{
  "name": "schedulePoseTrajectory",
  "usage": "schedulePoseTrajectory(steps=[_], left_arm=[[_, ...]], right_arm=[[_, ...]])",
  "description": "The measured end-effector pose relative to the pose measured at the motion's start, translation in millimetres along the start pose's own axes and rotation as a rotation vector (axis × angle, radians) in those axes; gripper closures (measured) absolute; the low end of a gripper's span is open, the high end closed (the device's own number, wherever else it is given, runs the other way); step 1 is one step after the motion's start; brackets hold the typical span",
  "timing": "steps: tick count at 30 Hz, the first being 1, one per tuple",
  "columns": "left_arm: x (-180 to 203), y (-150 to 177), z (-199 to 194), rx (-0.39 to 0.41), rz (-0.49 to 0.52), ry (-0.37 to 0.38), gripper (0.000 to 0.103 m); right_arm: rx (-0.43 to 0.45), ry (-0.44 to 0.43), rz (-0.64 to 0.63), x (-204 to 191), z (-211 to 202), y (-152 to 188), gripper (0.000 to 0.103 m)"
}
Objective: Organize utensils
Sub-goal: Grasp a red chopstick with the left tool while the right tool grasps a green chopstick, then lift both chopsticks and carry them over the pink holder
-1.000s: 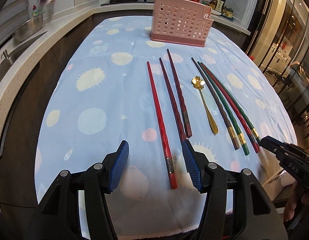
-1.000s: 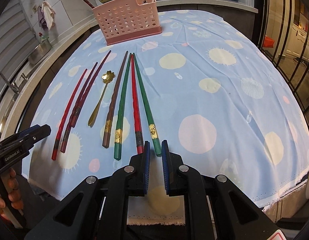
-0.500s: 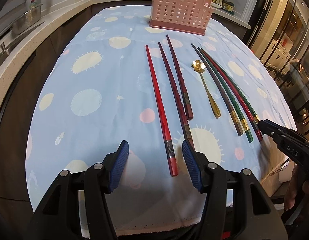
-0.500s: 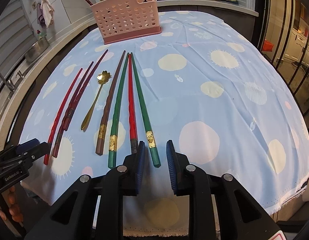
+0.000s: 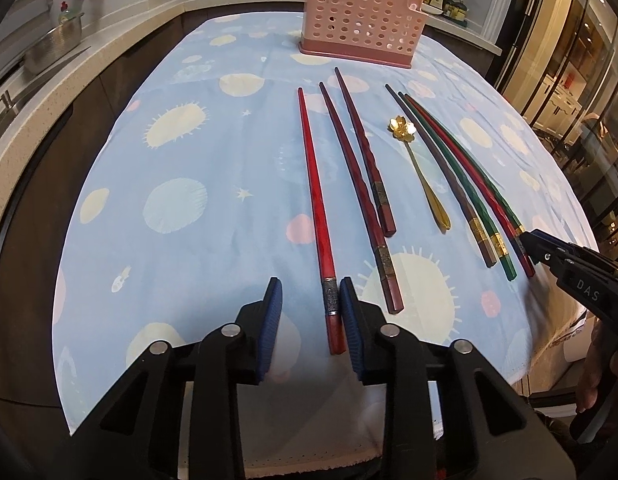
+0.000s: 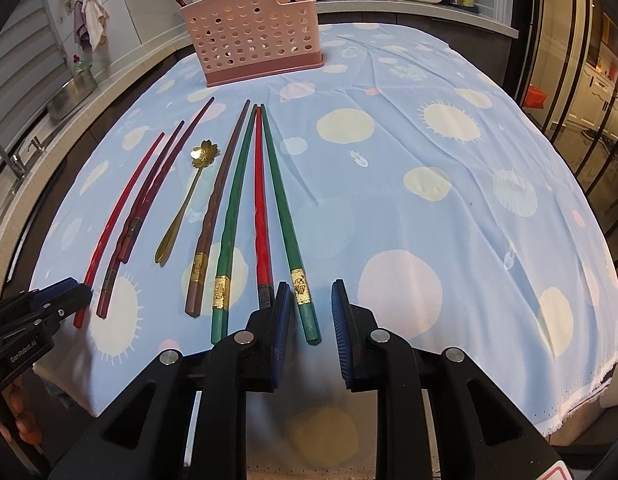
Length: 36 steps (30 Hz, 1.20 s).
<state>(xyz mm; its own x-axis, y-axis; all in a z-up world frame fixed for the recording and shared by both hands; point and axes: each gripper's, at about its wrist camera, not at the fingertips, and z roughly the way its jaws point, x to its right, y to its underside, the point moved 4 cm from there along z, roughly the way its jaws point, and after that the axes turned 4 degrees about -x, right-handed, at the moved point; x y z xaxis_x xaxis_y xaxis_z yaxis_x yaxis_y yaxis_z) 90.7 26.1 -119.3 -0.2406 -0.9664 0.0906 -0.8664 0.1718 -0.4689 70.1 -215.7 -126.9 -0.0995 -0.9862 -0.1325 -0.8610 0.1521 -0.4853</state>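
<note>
Several chopsticks and a gold flower spoon (image 5: 419,172) lie side by side on the blue patterned tablecloth (image 5: 189,200). My left gripper (image 5: 311,310) is open, its pads either side of the near end of the bright red chopstick (image 5: 319,216). My right gripper (image 6: 309,316) is open around the near end of the rightmost green chopstick (image 6: 287,224); it also shows in the left wrist view (image 5: 527,240). The spoon shows in the right wrist view (image 6: 185,204). The pink perforated utensil holder (image 5: 361,20) stands at the table's far end, also in the right wrist view (image 6: 253,40).
Two dark red chopsticks (image 5: 361,184) lie right of the bright red one. A brown (image 6: 217,208), another green (image 6: 233,216) and a red chopstick (image 6: 261,200) lie left of my right gripper. Kitchen counter with sink (image 5: 13,92) at left, stove with pans behind.
Both grippers have moved forward and down toward the chopstick ends. The right gripper has opened wider. The left gripper's gap has narrowed around the bright red chopstick.
</note>
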Motion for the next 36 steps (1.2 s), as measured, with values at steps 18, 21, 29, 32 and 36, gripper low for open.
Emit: schedulePoseTrajectory(steps=[18, 21, 29, 32, 36], left_arm=[[5, 1, -9, -0.011, -0.004, 0.083, 0.095], [5, -1, -17, 0.006, -0.008, 0.090, 0.095], [2, -25, -50, 0.097, -0.016, 0.110, 0.095], [1, -41, -67, 0.152, -0.014, 0.111, 0.096], [1, -64, -84, 0.218, -0.002, 0.101, 0.096]], right_arm=[[0.037, -0.013, -0.007, 0, -15, 1, 0.096], [0.059, -0.014, -0.002, 2, -24, -2, 0.096], [0.137, -0.030, 0.017, 10, -52, -19, 0.096], [0.178, -0.036, 0.020, 13, -65, -31, 0.096], [0.237, -0.043, 0.019, 14, -82, -50, 0.096]])
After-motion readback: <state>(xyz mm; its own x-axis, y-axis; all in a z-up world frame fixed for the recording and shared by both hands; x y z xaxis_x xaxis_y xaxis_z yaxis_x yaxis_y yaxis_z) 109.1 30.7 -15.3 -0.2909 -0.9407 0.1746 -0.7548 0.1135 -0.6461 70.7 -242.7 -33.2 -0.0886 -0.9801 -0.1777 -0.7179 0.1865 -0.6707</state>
